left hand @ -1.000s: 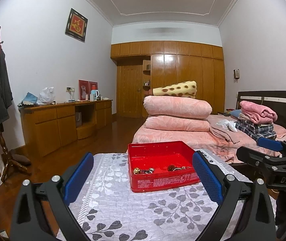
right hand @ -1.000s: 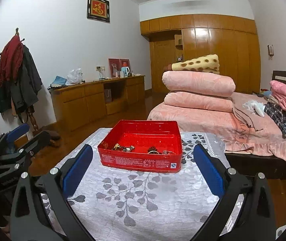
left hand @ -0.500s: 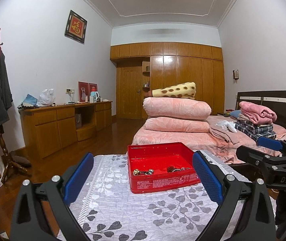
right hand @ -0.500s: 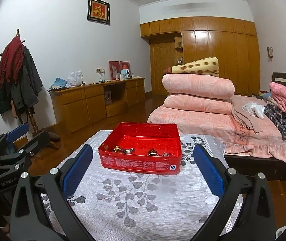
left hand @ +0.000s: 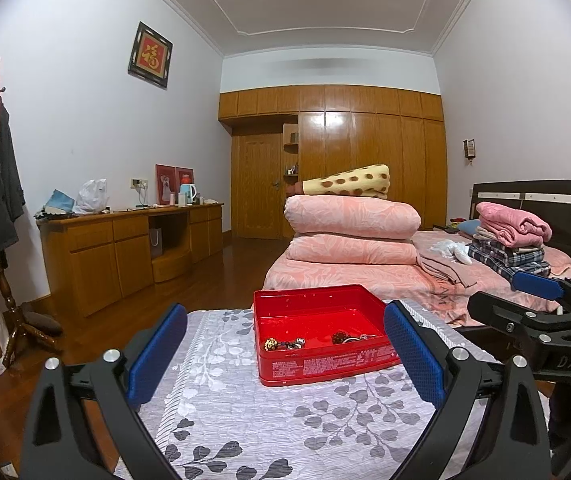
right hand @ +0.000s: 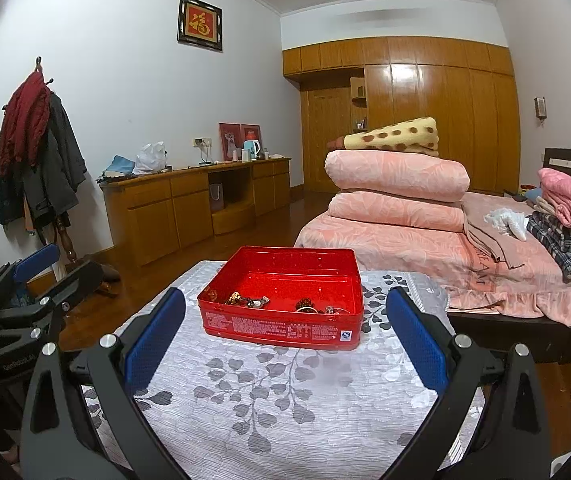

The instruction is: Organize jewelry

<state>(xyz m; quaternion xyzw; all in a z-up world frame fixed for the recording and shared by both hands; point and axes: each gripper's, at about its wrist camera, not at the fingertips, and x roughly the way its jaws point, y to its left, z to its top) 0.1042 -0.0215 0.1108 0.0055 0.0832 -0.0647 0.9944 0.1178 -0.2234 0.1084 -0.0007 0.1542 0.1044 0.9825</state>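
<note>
A red tin box [left hand: 325,366] [right hand: 281,328] stands open on a small table with a grey leaf-pattern cloth [left hand: 269,412] [right hand: 269,392]. Several jewelry pieces [left hand: 285,345] [right hand: 247,301] lie inside at its near wall, with a dark beaded piece and a ring [left hand: 345,337] [right hand: 309,306] to their right. My left gripper [left hand: 285,356] is open and empty, held short of the box. My right gripper [right hand: 285,336] is open and empty, also short of the box. Each gripper shows in the other's view, the right one [left hand: 541,312] and the left one [right hand: 33,292].
A bed with stacked pink quilts [left hand: 349,232] [right hand: 397,188] stands behind the table. A wooden dresser [left hand: 125,248] lines the left wall, and a coat stand [right hand: 41,152] with clothes is at the far left. Wooden floor lies left of the table.
Both views have tilted upward and pulled back a little, so the red box sits lower in each frame. The grippers stay open.
</note>
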